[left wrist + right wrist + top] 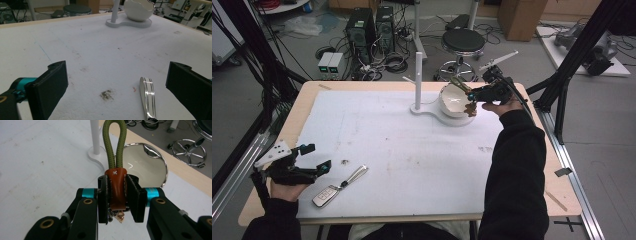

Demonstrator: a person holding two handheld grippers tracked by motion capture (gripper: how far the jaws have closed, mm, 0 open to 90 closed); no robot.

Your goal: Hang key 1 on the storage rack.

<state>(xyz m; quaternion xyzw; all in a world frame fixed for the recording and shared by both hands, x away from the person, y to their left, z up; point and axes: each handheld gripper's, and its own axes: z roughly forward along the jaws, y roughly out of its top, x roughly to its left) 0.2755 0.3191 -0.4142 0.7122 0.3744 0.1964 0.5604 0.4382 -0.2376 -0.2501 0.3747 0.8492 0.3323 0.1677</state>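
At the upper right of the high view, the right gripper (471,95) was seen just over the white egg-shaped bowl (451,102), its jaws clamped on a keychain strap (117,187). In the right gripper view the strap was shown upright between the black pads: a brown leather tab gripped across its flat faces, an olive cord loop (114,145) rising above it toward the top of the frame, and a small gold clasp (120,216) hanging below. The strap was judged light and limp; the cord would flop and swing freely, while the stitched leather offered the only firm, non-slippery place to be held, and that was where it had been taken. The bowl, on its white stand with an upright post (418,80), was judged hard and possibly fragile at its jagged rim; nothing could be made out inside it, its glossy interior appearing bare.

At the lower left of the high view, the left gripper (318,156) was held low over the white mat (402,145) with its jaws spread wide and nothing between them. Just to its right, a car key fob (326,195) with a polished metal tag (147,100) was left lying flat.
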